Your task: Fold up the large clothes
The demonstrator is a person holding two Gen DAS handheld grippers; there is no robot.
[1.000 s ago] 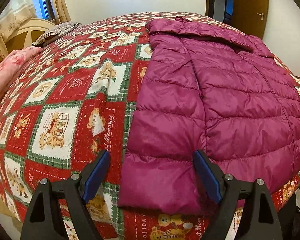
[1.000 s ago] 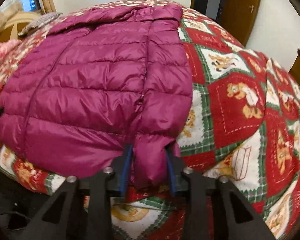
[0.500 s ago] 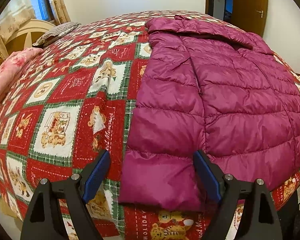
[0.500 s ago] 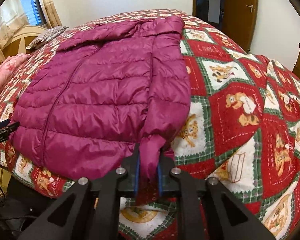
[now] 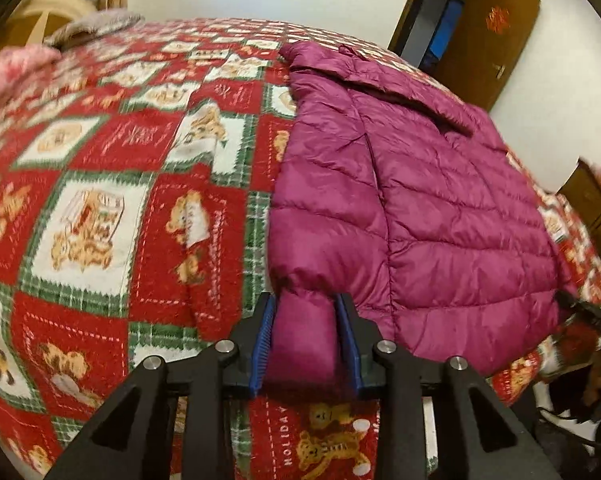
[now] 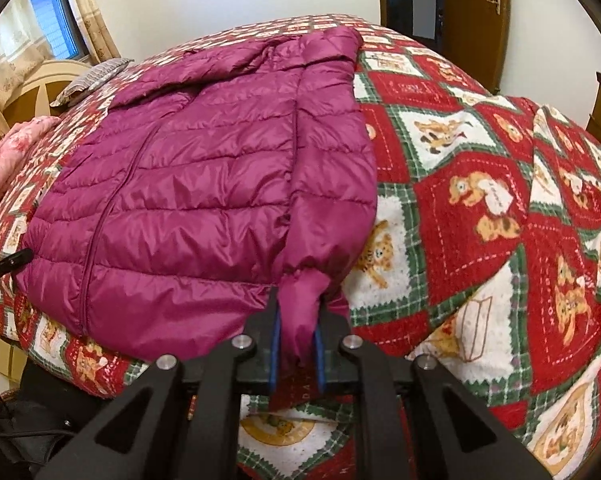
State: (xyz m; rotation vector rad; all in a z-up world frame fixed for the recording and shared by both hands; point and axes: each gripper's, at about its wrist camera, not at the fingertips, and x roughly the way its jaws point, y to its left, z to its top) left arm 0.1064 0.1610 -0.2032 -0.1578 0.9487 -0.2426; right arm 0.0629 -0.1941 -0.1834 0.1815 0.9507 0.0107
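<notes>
The left gripper [image 5: 305,344] has its blue pads drawn in on the cuff end of one sleeve of the magenta puffer jacket [image 5: 440,216], the padded fabric bulging out between the jaws, and the right gripper [image 6: 296,344] is pinched more tightly on the other sleeve's cuff, its jaws nearly together with a twist of fabric squeezed through them. The jacket lies flat and front-up on the red, green and white teddy-bear quilt [image 6: 480,200], zip closed, its hem at the near edge of the bed and its collar toward the far side, each sleeve running straight down its own flank — so both arms of the garment are held at once. I judge this to be the opening of the fold: the sleeves are gripped but not yet lifted, and nothing of the body has been turned over. The next move probably calls for raising both cuffs clear of the quilt and carrying them inward across the chest, or up toward the shoulders, keeping the two sides even so the sleeves land flat and not bunched. The shell looks slick and puffy — it may slip from a shallow pinch or spring back once let go, so the hold on the left cuff, which looks looser, wants care. A pink blanket [image 6: 16,148] and a grey pillow [image 6: 92,80] lie well apart, near the headboard.
</notes>
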